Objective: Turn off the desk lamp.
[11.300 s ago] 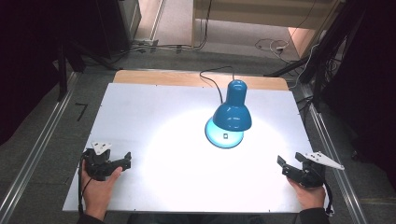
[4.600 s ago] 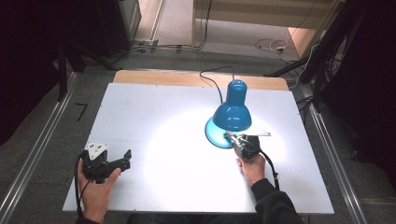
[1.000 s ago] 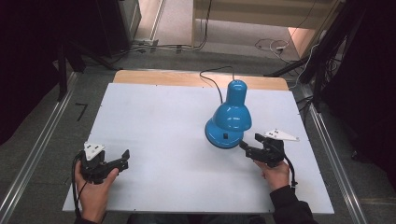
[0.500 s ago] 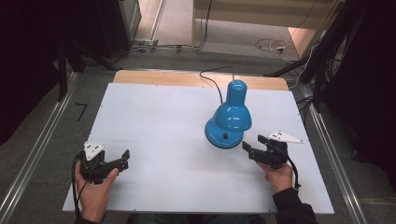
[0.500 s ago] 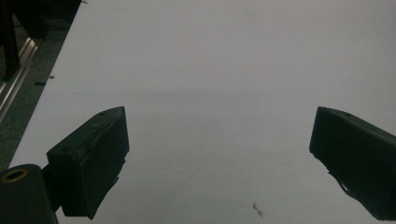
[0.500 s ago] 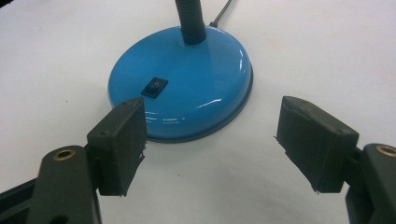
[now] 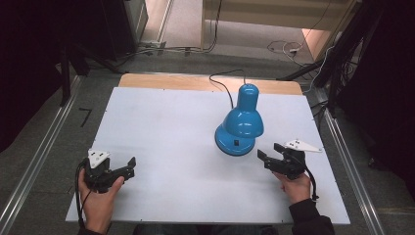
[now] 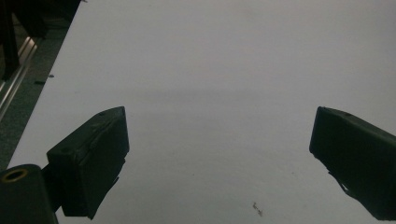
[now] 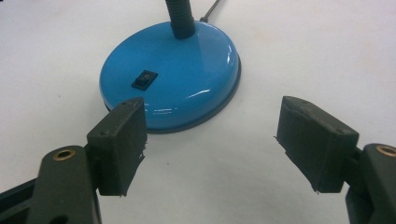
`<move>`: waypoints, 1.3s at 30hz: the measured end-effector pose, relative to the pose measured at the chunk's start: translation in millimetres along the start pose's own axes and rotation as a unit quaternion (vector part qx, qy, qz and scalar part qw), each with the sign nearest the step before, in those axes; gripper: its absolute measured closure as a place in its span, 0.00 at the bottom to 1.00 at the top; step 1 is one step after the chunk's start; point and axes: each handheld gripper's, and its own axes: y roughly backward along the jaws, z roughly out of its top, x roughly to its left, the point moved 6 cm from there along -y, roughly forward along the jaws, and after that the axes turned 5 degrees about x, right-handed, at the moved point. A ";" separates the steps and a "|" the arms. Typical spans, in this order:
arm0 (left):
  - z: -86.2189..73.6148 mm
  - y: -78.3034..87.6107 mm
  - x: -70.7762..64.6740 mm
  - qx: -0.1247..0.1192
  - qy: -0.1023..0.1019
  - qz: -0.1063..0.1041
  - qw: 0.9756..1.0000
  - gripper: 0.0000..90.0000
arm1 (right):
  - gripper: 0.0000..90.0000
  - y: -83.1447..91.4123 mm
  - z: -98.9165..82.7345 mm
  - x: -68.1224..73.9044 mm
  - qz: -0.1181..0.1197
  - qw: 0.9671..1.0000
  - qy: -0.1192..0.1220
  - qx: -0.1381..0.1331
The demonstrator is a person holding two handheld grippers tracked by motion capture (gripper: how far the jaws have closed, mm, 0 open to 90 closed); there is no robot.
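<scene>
White tabletop (image 7: 171, 127) lies dim now: the pool of light that fell under the blue lamp (image 7: 241, 125) seconds ago is gone, so the lamp looks switched off and that job seems done. Its rocker switch (image 9: 144, 79) sits just ahead of the right gripper (image 7: 271, 155), which has backed off, jaws spread wide and empty. Well away, the left gripper (image 7: 125, 167) rests agape over bare table.

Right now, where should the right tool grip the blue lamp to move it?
Probably the black gooseneck just above the round base, coming from the right tool side: it is narrow and upright, whereas the base is low, wide and glossy.
</scene>
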 end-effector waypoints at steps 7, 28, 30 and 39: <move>-0.1 -0.1 -0.1 0.000 0.001 -0.001 1.000 0.06 | 0.25 3.3 -3.0 -2.8 -0.001 1.000 -0.002 0.002; -0.4 -0.1 -0.2 0.001 0.004 -0.002 1.000 0.06 | 0.25 19.6 -15.8 -19.4 -0.015 1.000 -0.011 0.004; -0.5 -0.2 -0.1 0.001 0.004 -0.002 1.000 0.06 | 0.25 21.3 -17.2 -21.2 -0.016 1.000 -0.013 0.004; -0.5 0.1 0.2 0.001 0.004 -0.001 1.000 0.06 | 0.25 31.6 -23.2 -28.6 -0.021 1.000 -0.021 0.002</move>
